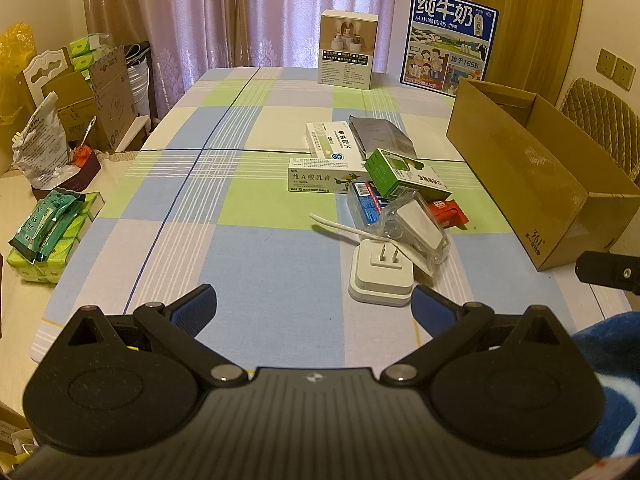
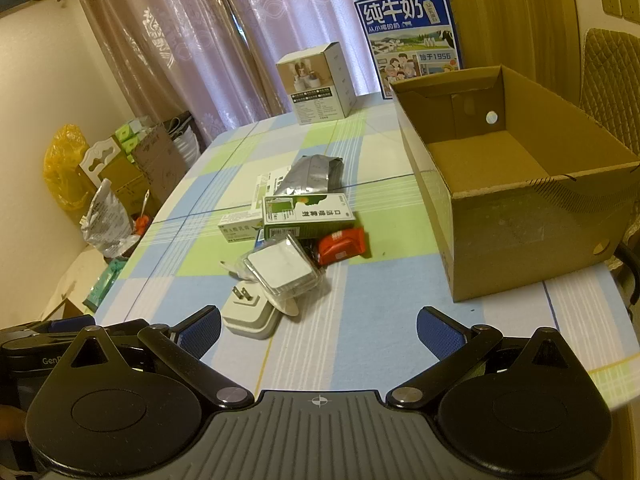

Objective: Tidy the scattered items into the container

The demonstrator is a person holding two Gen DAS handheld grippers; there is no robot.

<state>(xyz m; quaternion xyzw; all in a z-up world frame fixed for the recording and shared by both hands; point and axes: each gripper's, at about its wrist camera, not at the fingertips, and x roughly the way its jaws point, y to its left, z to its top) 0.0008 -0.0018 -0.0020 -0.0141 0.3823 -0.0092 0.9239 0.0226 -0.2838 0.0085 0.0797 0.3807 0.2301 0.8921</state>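
Note:
A pile of small items lies mid-table: a white plug adapter (image 1: pixel 381 277) (image 2: pixel 247 314), a clear plastic case (image 1: pixel 416 226) (image 2: pixel 280 268), a green box (image 1: pixel 406 176) (image 2: pixel 308 216), white medicine boxes (image 1: pixel 326 175), a silver pouch (image 2: pixel 314 174), a red packet (image 2: pixel 342 245). An open cardboard box (image 1: pixel 532 168) (image 2: pixel 520 216) stands empty at the right. My left gripper (image 1: pixel 314 306) is open, just short of the adapter. My right gripper (image 2: pixel 318 324) is open too, nothing between its fingers, with the adapter by its left finger.
A white product box (image 1: pixel 347 49) and a blue milk carton (image 1: pixel 448 40) stand at the table's far end. Green tissue packs (image 1: pixel 44 232), bags and cartons crowd the left side. A quilted chair (image 2: pixel 610 80) sits behind the cardboard box.

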